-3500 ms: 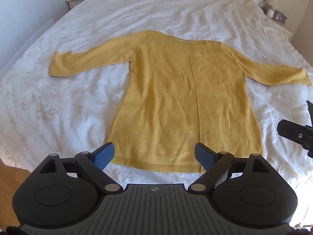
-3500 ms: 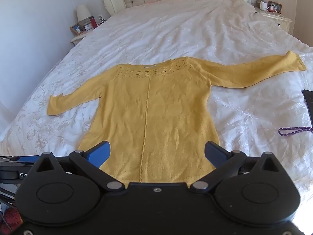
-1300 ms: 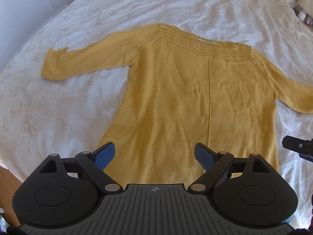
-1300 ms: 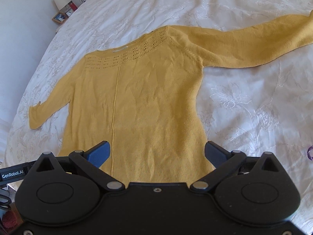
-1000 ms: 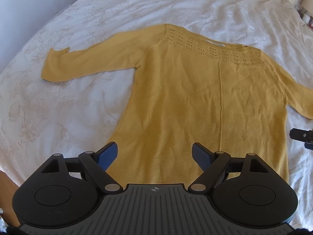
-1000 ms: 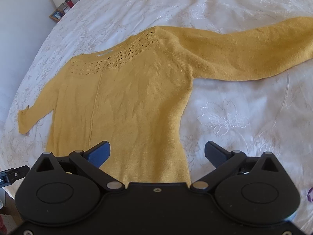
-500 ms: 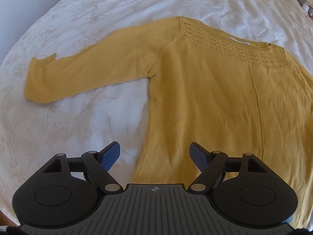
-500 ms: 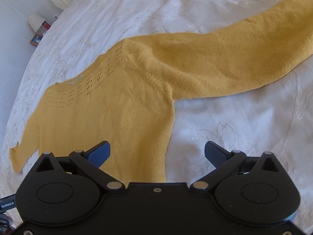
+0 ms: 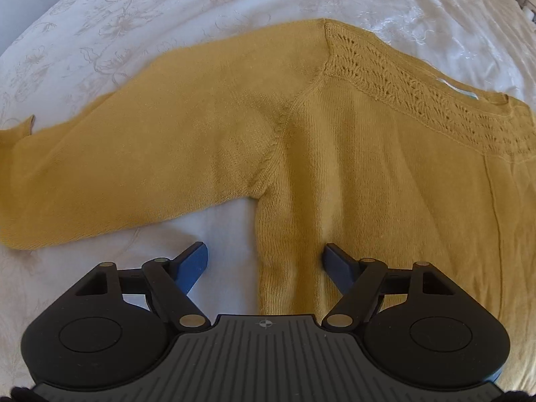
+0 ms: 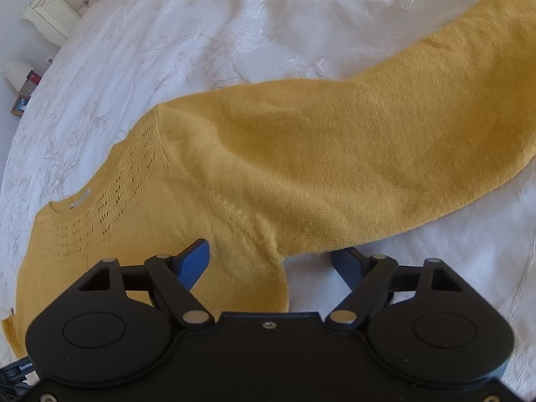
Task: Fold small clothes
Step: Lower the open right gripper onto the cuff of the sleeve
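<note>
White embroidered bedding fills both views, with a headboard and a nightstand at the far left edge of the right wrist view. On the bed lies a yellow sweater, flat, front up, sleeves spread out to either side.

Both grippers point steeply down at the sweater, each over one armpit. The left gripper straddles the sweater's side edge just below the armpit: one blue finger is over bare sheet, the other over the body, with the side seam between them. Its jaws stand spread and have just been closing a little; the pads do not press on the knit.

The right gripper sits at the other armpit. One finger is over the body near the openwork yoke; the other is over white sheet just below the sleeve, its tip tucked at the sleeve's lower edge. Its jaws have just been closing from wide and are still apart, with the armpit fold between them. Whether the far pad already touches the fabric is hard to tell, since the sleeve hides its tip.
</note>
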The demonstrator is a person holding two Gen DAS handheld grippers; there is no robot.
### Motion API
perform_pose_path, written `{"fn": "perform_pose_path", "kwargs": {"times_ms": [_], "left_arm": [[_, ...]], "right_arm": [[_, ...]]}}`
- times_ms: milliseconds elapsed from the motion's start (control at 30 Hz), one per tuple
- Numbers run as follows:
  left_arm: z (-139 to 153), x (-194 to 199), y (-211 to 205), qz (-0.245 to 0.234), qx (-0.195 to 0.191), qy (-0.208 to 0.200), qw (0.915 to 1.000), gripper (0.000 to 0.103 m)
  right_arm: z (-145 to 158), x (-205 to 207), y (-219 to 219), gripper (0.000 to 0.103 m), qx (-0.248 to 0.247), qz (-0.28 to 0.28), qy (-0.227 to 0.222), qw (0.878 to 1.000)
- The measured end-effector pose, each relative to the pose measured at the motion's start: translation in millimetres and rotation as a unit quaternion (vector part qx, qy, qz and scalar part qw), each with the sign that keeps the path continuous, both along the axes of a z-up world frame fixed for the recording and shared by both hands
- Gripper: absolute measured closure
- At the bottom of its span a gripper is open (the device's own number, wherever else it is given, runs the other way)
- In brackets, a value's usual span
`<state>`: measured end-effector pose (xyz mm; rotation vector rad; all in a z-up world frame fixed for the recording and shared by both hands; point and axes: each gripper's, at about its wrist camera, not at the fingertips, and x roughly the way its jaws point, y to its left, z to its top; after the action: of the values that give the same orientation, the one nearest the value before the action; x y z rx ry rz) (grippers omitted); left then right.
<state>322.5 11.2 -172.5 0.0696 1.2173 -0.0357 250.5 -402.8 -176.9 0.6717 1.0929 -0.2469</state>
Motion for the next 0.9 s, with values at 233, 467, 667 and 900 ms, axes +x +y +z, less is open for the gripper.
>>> {"fn": "perform_pose_path", "kwargs": {"times_ms": [233, 467, 667, 900], "left_arm": [[-1, 8, -4, -0.010, 0.015, -0.020, 0.9996, 0.025], [5, 8, -6, -0.009, 0.030, -0.021, 0.9993, 0.026], [21, -36, 8, -0.016, 0.013, -0.003, 0.9998, 0.027], [18, -116, 24, -0.031, 0.002, 0.055, 0.9980, 0.027]], "right_arm": [[19, 23, -6, 0.093, -0.039, 0.041, 0.008, 0.998], [7, 21, -14, 0.074, -0.020, 0.040, 0.017, 0.999], [27, -41, -3, 0.040, 0.011, 0.088, 0.009, 0.996], [22, -136, 17, 0.040, 0.060, 0.124, 0.055, 0.989]]}}
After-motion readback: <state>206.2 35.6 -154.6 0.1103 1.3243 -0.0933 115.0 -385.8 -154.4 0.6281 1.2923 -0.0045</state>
